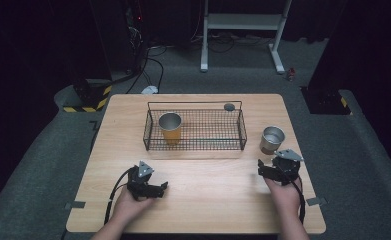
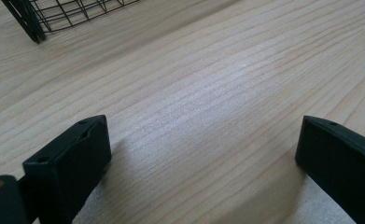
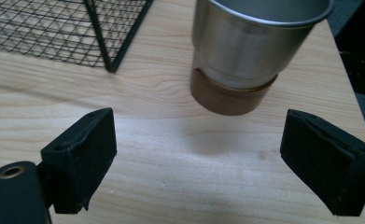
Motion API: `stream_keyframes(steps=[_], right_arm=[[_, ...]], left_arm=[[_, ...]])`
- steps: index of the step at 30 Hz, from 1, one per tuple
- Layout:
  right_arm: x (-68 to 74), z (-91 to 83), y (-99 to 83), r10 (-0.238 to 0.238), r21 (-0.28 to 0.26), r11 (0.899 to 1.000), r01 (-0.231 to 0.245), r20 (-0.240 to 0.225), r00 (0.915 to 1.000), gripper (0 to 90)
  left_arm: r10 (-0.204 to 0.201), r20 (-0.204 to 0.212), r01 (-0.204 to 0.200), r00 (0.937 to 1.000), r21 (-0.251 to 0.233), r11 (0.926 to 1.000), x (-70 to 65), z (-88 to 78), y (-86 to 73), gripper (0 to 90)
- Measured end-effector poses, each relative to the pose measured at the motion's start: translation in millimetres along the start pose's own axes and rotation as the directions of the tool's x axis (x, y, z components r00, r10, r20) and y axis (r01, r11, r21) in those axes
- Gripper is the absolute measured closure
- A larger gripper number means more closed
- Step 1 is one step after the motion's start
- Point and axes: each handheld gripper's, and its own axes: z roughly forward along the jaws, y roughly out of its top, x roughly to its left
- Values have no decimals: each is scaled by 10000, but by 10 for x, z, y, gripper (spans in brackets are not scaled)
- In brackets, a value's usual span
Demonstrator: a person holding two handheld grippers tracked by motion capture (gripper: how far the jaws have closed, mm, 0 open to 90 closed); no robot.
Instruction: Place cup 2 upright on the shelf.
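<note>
- Table (image 1: 198,200) of pale wood takes up the middle of the room, with grey carpet round it.
- Wire basket (image 1: 195,127) sits on the far half of the table and serves as my landmark.
- Orange cup (image 1: 170,128) with a steel rim stands upright inside the basket, at its left end.
- Steel cup (image 1: 272,139) with a brown base stands upright on the bare wood just right of the basket, outside it.
- Right gripper (image 3: 196,158) hovers just short of that steel cup, jaws spread wide, nothing between them.
- Left gripper (image 2: 203,154) sits near the basket's front left corner, jaws wide over bare wood.
- Small dark disc (image 1: 229,106) lies by the basket's far right corner.
</note>
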Motion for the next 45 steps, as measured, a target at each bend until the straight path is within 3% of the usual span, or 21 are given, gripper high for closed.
stream_keyframes(steps=[7,12,24,45], right_arm=[[-98,42,55,400,31,9992,-401,149,9991,100],[-158,47,111,647,-302,9974,-649,-63,9979,95],[-203,171,206,869,-643,9940,-880,-198,9960,95],[-293,409,355,1154,-634,9913,-1153,-28,9933,96]], left_arm=[[19,19,-19,10000,4,10000,2,-1,-1,33],[24,25,-24,10000,6,10000,3,-1,-1,33],[62,43,-62,10000,18,10000,6,-4,-2,33],[21,33,-21,10000,-1,10000,0,-10,-9,36]])
